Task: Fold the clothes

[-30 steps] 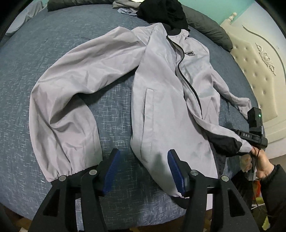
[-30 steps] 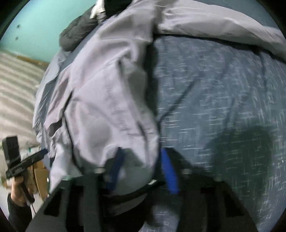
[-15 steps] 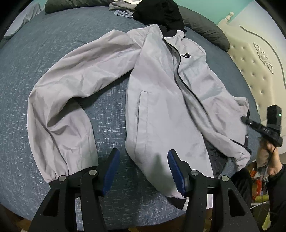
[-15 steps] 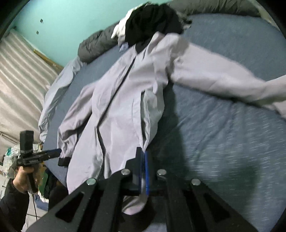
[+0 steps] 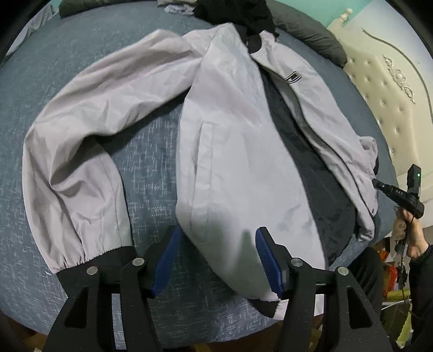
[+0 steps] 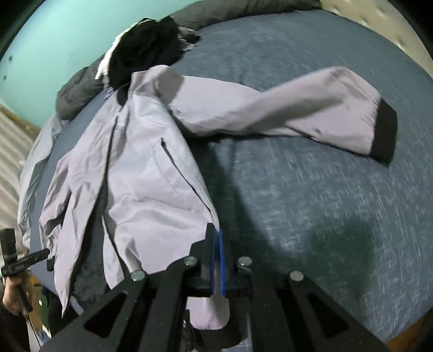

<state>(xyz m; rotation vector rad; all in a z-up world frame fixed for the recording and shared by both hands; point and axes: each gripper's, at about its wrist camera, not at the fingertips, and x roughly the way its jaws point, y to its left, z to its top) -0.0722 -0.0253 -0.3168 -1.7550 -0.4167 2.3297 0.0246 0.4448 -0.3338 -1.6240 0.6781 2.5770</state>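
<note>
A light grey zip jacket (image 5: 238, 140) lies face up on a blue-grey bed (image 5: 151, 168), its front parted over dark lining. One sleeve (image 5: 81, 135) bends toward me and ends in a black cuff (image 5: 108, 260). My left gripper (image 5: 218, 228) hovers over the hem, jaws opening, with the hem corner bulging between them, not pinched. At the bed's right edge a hand holds the other gripper (image 5: 397, 192), its tip at the jacket's far panel. In the right wrist view my right gripper (image 6: 216, 232) is shut on the jacket (image 6: 151, 189) at the hem, fabric hanging below the pads.
A heap of black clothes (image 5: 238, 10) lies beyond the collar, with a dark grey duvet (image 5: 311, 38) behind it. A cream tufted headboard (image 5: 384, 89) stands at the right. The bed's near edge runs just under both grippers.
The right gripper shut on the hem and drew back, lifting it. The jacket's front came apart, baring the dark lining. The left gripper stayed in place, jaws slightly wider.
</note>
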